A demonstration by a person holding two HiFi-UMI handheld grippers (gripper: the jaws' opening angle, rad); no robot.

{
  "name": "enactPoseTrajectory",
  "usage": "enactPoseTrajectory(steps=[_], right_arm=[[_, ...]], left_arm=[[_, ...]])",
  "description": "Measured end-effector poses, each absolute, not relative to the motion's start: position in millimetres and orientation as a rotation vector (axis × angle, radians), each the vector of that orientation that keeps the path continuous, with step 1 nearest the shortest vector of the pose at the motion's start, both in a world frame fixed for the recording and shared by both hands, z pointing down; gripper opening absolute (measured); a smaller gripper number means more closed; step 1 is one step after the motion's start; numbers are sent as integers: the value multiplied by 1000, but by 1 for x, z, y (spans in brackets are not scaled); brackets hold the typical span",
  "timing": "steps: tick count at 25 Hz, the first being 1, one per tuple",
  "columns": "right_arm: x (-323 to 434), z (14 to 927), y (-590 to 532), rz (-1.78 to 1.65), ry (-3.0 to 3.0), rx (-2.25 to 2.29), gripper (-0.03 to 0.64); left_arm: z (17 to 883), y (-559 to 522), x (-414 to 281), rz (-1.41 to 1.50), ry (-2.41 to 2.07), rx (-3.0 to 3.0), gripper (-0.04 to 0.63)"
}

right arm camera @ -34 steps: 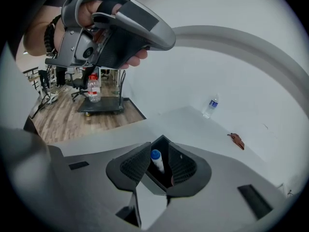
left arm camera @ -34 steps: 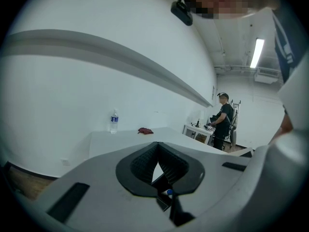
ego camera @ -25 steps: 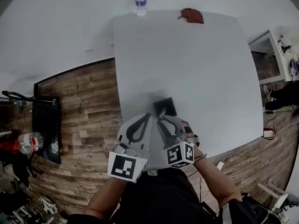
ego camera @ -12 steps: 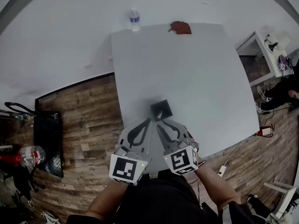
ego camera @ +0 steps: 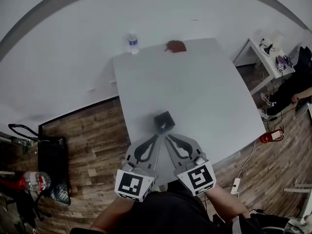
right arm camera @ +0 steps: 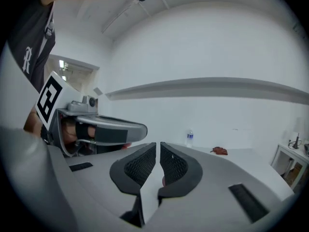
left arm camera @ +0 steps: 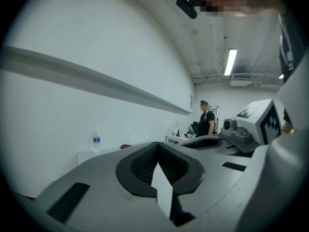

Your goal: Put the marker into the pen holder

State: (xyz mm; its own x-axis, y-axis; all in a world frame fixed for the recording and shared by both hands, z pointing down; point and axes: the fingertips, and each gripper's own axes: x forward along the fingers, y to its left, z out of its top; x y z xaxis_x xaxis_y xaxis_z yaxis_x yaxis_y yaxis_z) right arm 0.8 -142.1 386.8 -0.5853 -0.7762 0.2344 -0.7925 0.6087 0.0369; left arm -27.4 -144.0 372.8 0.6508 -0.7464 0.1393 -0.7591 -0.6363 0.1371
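Note:
The black square pen holder (ego camera: 164,121) stands on the white table (ego camera: 195,87) near its front edge. A small bluish piece, which looks like the marker (ego camera: 162,128), shows at the holder's near side. My left gripper (ego camera: 157,136) and right gripper (ego camera: 167,137) hover side by side just short of the holder, apart from it. The left gripper (left arm camera: 157,146) has its pads met at the tip and holds nothing. Only a thin slit shows between the pads of the right gripper (right arm camera: 158,146), with nothing gripped there.
A water bottle (ego camera: 132,43) and a brown crumpled object (ego camera: 175,46) sit at the table's far edge. A small white side table (ego camera: 258,52) stands to the right, with a seated person's legs (ego camera: 287,89) beside it. A red canister (ego camera: 265,136) lies on the wooden floor.
The right gripper's tip was over the holder a second ago. Both grippers have since drawn back toward me, and the head view has risen, so the table looks smaller.

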Motion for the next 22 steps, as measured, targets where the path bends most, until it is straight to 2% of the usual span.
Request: enactPoseTrajectory(steps=[7, 22], right_arm=[[7, 351, -107, 81, -2631, 1404, 17], [-3, 338, -73, 37, -2615, 1462, 15]], left_arm=[[350, -106, -21, 58, -1163, 2746, 6], [332, -71, -25, -7, -1111, 2800, 6]])
